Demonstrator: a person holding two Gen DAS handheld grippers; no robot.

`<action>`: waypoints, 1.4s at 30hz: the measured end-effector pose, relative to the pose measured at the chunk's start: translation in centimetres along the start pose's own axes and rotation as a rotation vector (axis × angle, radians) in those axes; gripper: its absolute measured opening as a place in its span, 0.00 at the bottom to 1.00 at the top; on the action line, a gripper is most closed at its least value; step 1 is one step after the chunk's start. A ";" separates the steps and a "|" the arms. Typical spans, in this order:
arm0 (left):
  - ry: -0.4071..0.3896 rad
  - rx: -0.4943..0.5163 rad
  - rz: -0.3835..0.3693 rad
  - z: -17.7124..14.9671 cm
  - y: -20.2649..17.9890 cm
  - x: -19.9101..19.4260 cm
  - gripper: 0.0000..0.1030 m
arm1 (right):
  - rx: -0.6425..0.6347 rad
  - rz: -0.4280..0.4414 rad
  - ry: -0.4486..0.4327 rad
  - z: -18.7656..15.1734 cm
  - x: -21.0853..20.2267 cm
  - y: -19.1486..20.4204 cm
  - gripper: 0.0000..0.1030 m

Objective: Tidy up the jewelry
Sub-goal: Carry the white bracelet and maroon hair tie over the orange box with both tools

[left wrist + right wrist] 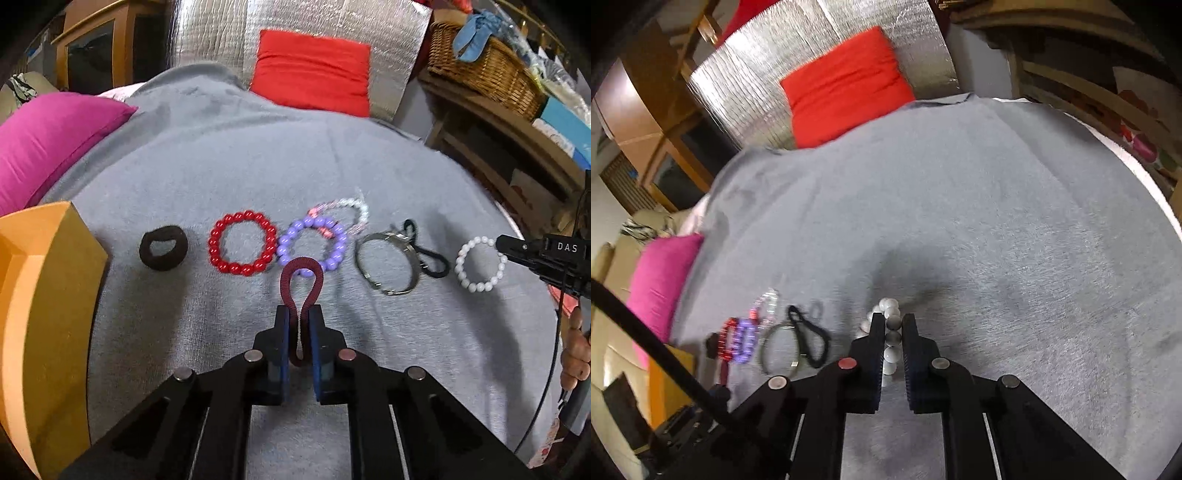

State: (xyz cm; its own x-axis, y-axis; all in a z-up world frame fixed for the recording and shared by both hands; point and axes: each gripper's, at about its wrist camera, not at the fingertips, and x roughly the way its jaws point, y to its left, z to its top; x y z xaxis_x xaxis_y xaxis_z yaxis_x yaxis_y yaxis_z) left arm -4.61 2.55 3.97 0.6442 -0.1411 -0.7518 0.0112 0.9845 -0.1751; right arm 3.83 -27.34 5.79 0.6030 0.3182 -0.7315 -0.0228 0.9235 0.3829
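On a grey blanket (229, 155) lie, left to right, a black scrunchie (162, 248), a red bead bracelet (242, 242), a purple bead bracelet (325, 240) overlapping a clear bead bracelet (354, 210), a metal bangle (386, 260) with a black hair tie (430, 254), and a white bead bracelet (480, 264). My left gripper (300, 314) is shut on a dark red coiled hair tie (303, 273), held above the blanket. My right gripper (893, 321) is shut on the white bead bracelet (891, 332); it shows at the right edge of the left wrist view (509, 249).
An orange box (44, 295) stands at the left edge of the blanket. A pink cushion (55, 140) and a red cushion (314, 70) lie behind. A wicker basket (487, 66) sits on wooden shelves at the right. The person's hand (576, 350) is at the right edge.
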 end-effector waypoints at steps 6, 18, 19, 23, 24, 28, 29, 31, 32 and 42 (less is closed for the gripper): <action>-0.058 -0.011 -0.021 0.3 -0.4 -2.9 0.10 | 0.045 0.077 -0.030 -0.2 -1.7 -0.2 0.10; -0.141 -0.106 -0.038 -0.9 1.6 -11.5 0.10 | -0.061 0.227 -0.057 -0.8 -2.6 8.3 0.10; -0.142 -0.121 -0.045 -1.2 2.1 -12.4 0.10 | -0.072 0.250 -0.049 -0.9 -2.4 9.6 0.10; -0.161 -0.155 -0.028 -1.6 4.7 -16.3 0.10 | -0.129 0.334 -0.024 -2.1 -2.1 14.9 0.10; -0.168 -0.159 -0.014 -1.6 5.4 -17.3 0.10 | -0.149 0.359 -0.019 -2.6 -2.1 16.5 0.10; -0.187 -0.158 0.067 -1.5 8.6 -20.3 0.10 | -0.220 0.468 -0.004 -4.5 -2.4 22.6 0.10; -0.177 -0.165 0.099 -1.3 9.8 -20.5 0.10 | -0.227 0.494 0.007 -5.0 -2.4 23.7 0.10; -0.153 -0.187 0.142 -1.1 12.0 -20.3 0.10 | -0.247 0.553 0.031 -6.0 -2.2 26.4 0.10; -0.139 -0.192 0.163 -0.9 12.9 -20.0 0.10 | -0.257 0.571 0.038 -6.4 -2.0 27.5 0.10; 0.073 -0.188 0.355 -0.7 20.2 -11.5 0.10 | -0.280 0.618 0.187 -10.2 5.5 34.2 0.10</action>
State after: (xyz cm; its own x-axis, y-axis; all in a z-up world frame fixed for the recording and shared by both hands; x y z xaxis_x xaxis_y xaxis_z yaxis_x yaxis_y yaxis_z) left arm -12.32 23.97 8.60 0.5264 0.1902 -0.8287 -0.3467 0.9380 -0.0050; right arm -1.76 8.18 9.16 0.2665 0.8109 -0.5210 -0.5364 0.5738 0.6189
